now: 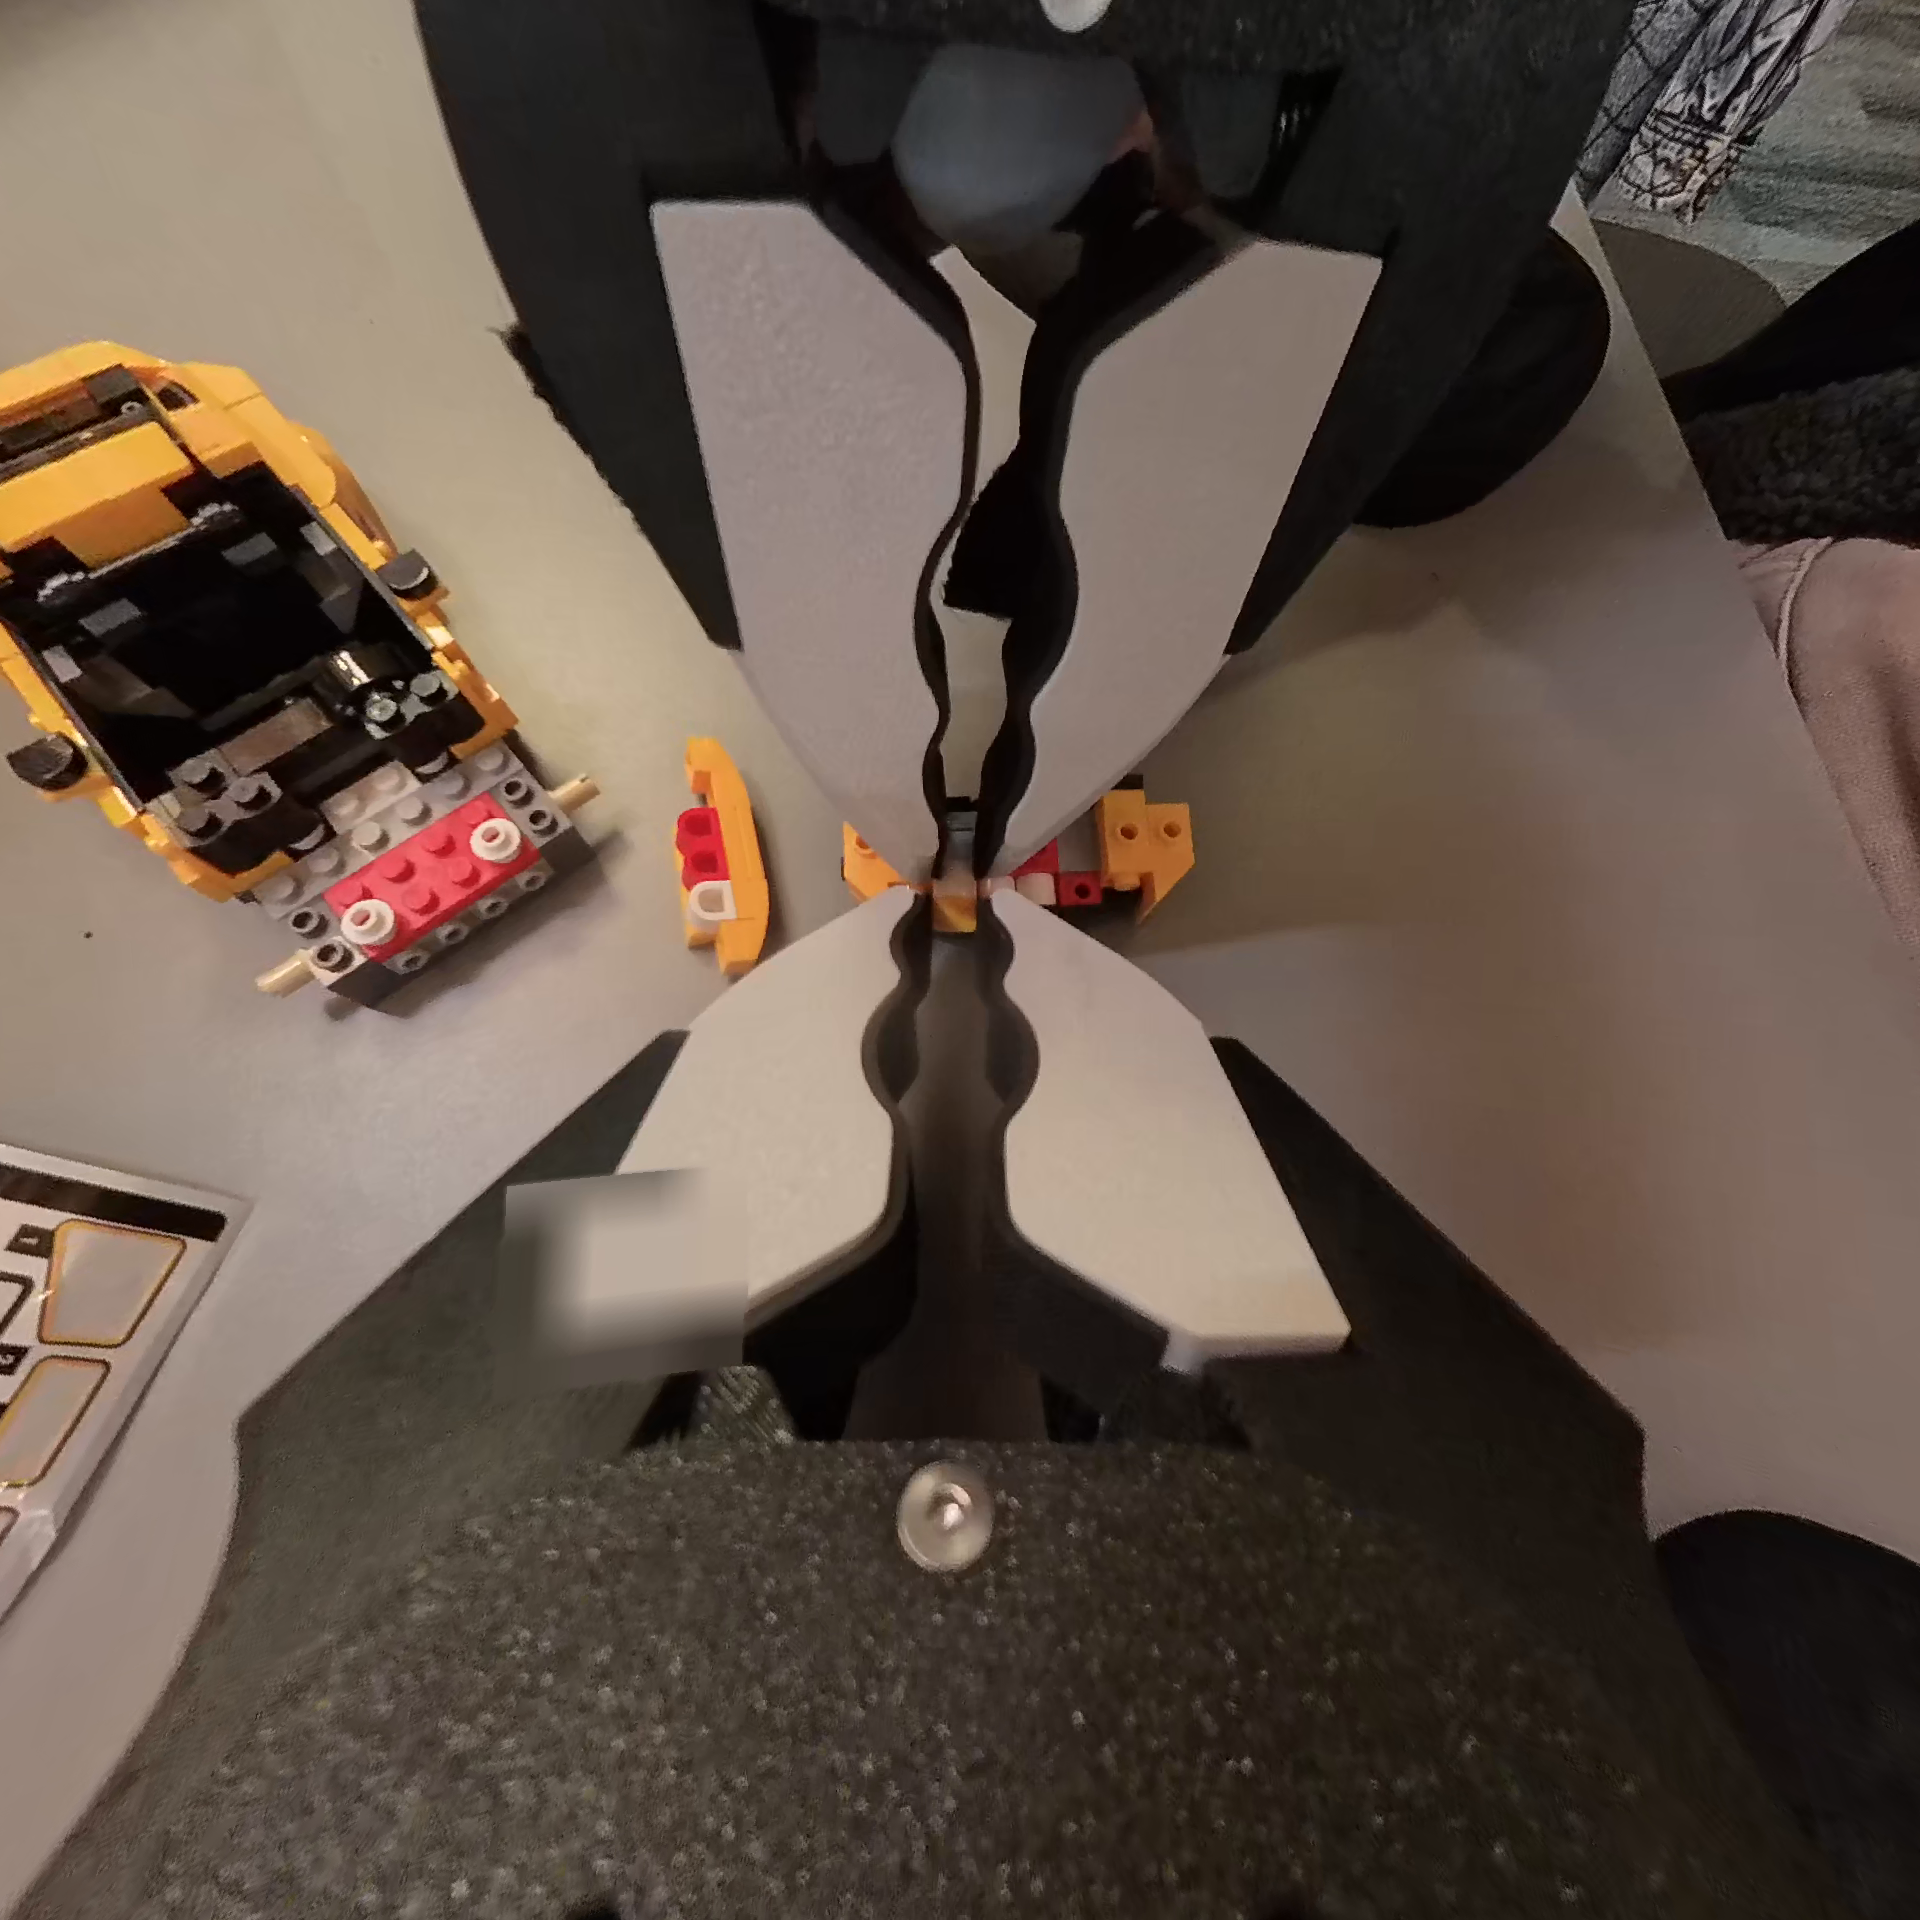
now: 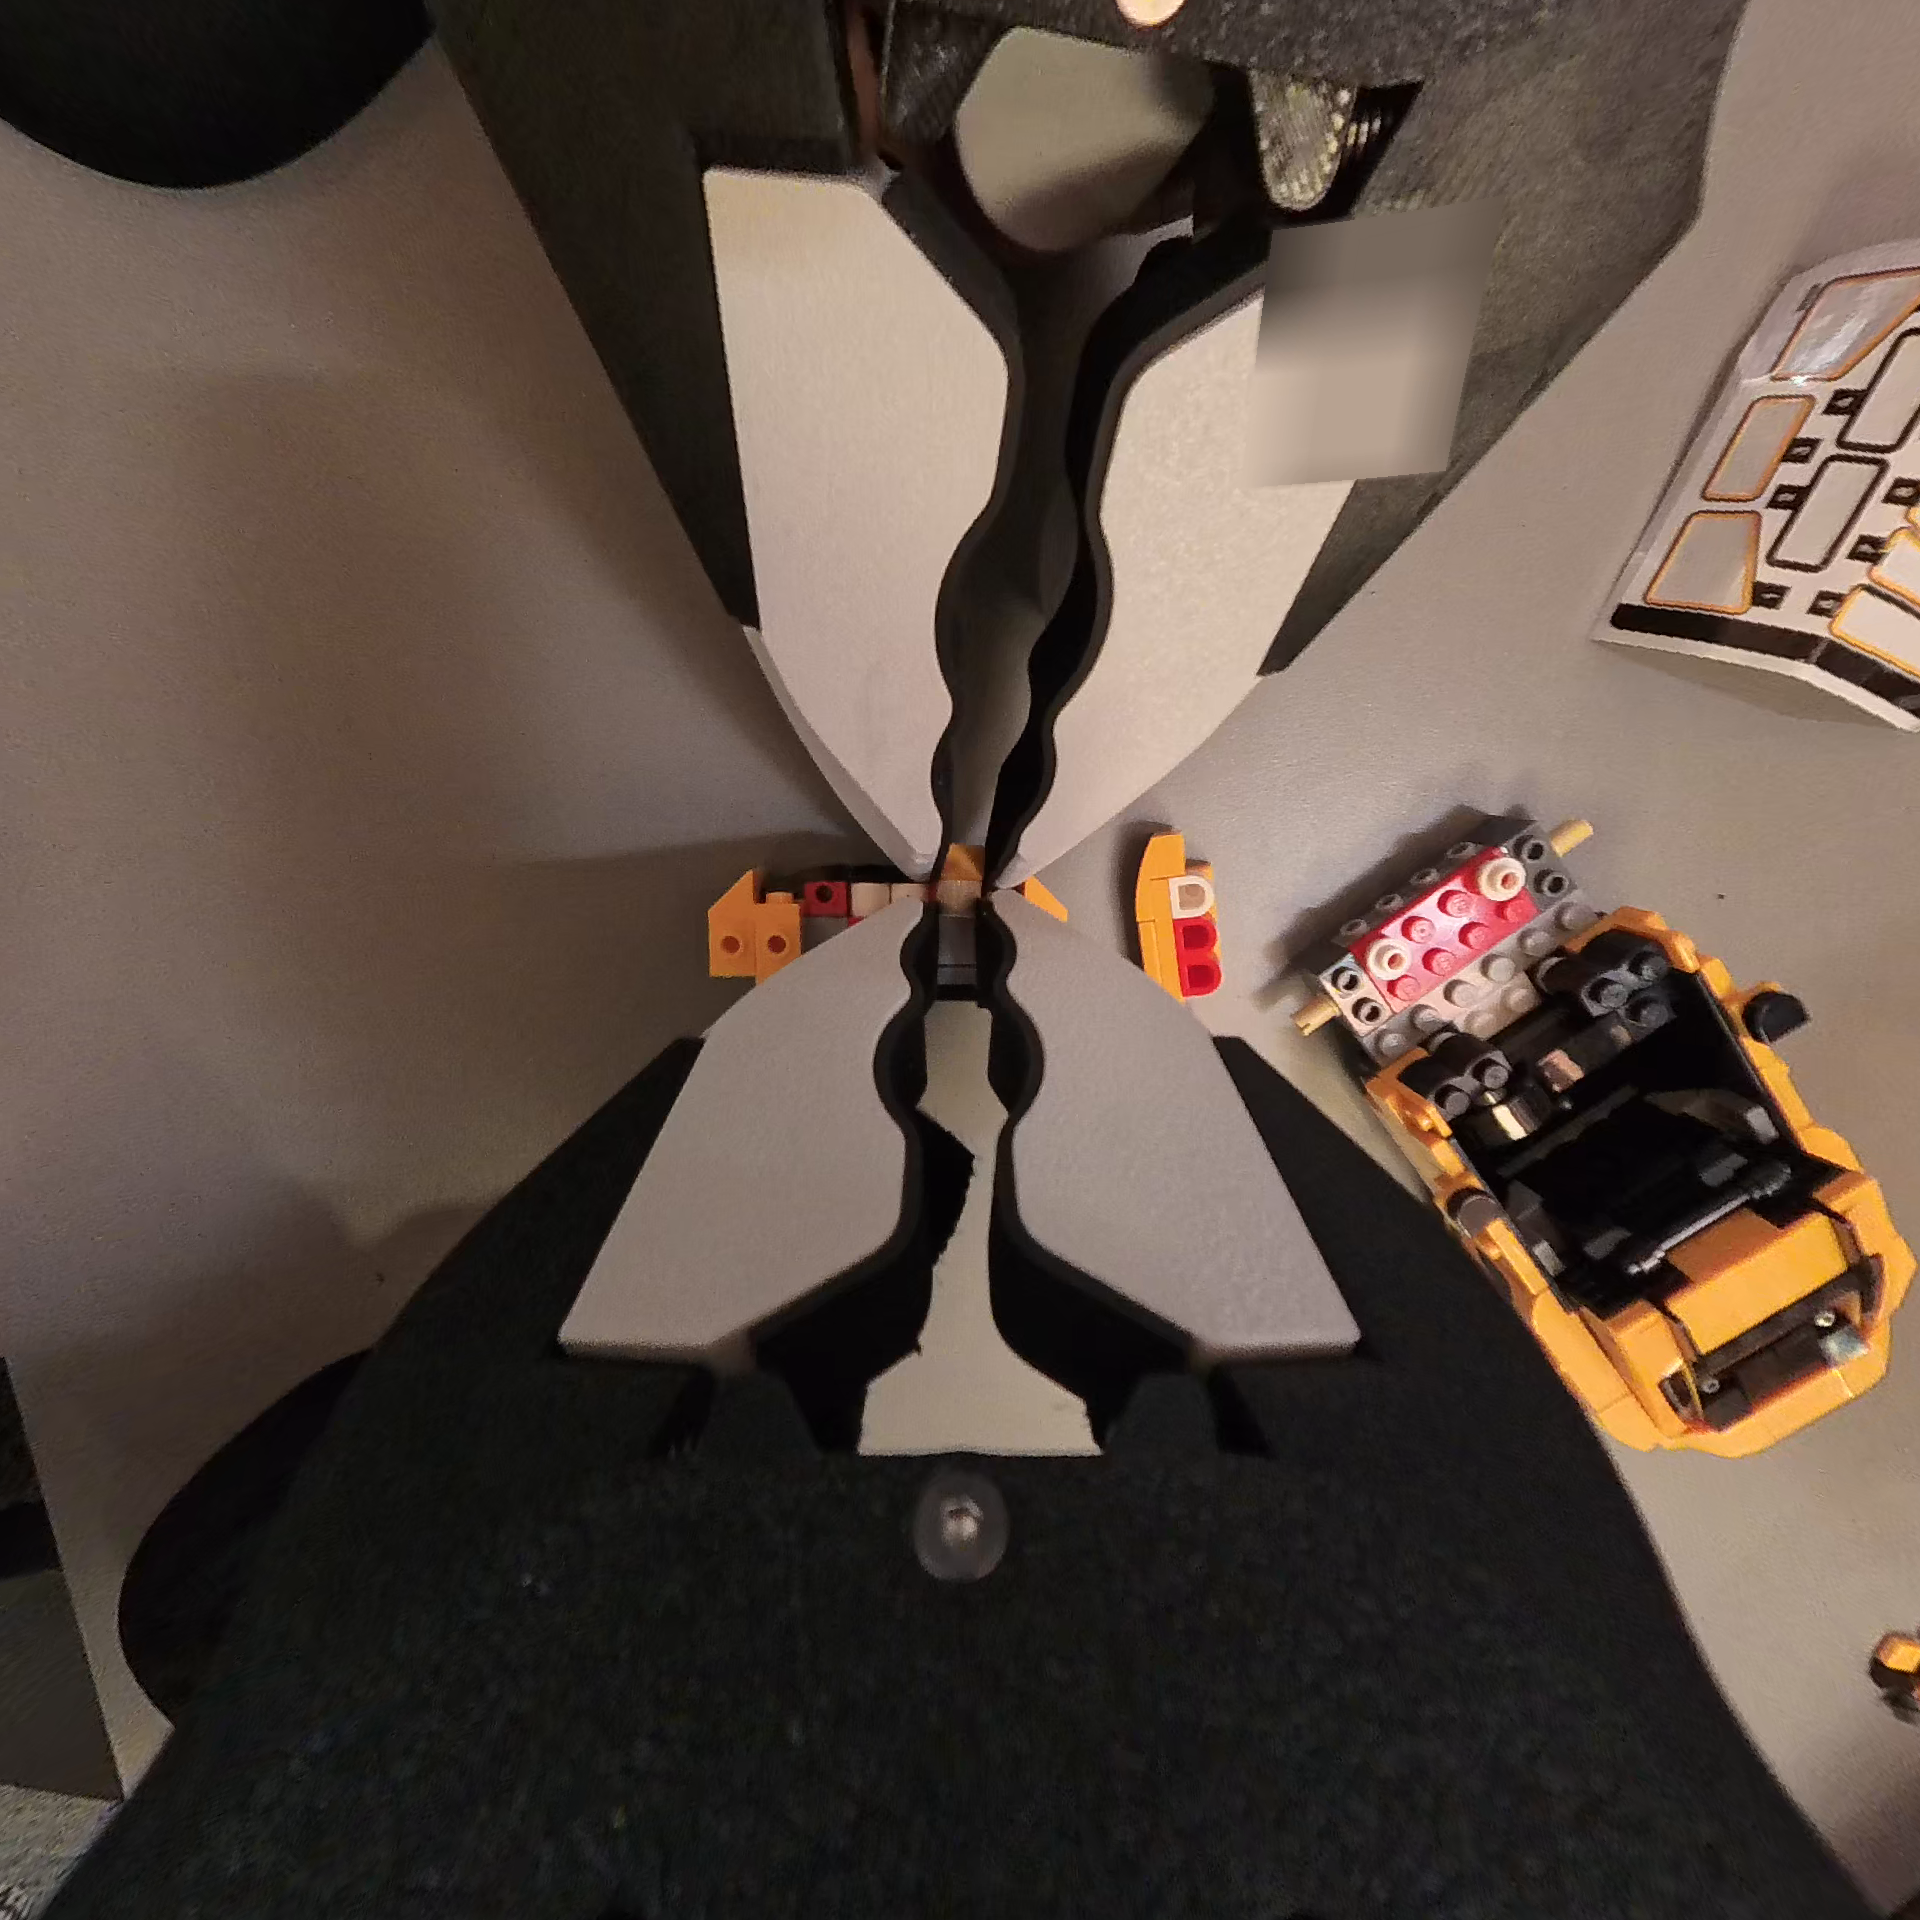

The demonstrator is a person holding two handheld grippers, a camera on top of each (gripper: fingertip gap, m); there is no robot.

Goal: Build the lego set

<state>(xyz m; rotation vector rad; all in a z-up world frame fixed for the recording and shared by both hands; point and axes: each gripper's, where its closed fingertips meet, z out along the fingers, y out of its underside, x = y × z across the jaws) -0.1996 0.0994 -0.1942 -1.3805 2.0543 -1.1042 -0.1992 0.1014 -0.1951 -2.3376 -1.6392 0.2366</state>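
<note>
In the left wrist view, the left hand-held gripper (image 1: 954, 902) pinches the middle of a small brick strip (image 1: 1127, 850), an orange, red and white sub-assembly held just above the grey worktop (image 1: 1455, 1039). The right hand-held gripper (image 1: 961, 844) meets it tip to tip from the far side and is pressed onto the same strip. Left of the strip lies one loose fender piece (image 1: 722, 857), and further left one half-built yellow car (image 1: 239, 644). One sticker sheet (image 1: 83, 1320) lies nearer the camera than the car.

In the right wrist view, the right gripper (image 2: 958, 906) nips the strip (image 2: 769, 930) at its centre, with the left gripper (image 2: 971, 871) opposite. Fender (image 2: 1179, 920), car (image 2: 1621, 1174) and sheet (image 2: 1787, 499) sit right of the strip.

I judge the strip light and stiff but brittle at its stud joints. A hold on the solid middle, squeezed straight, seems safest; twisting could pop the ends off. Two grippers, one strip.
</note>
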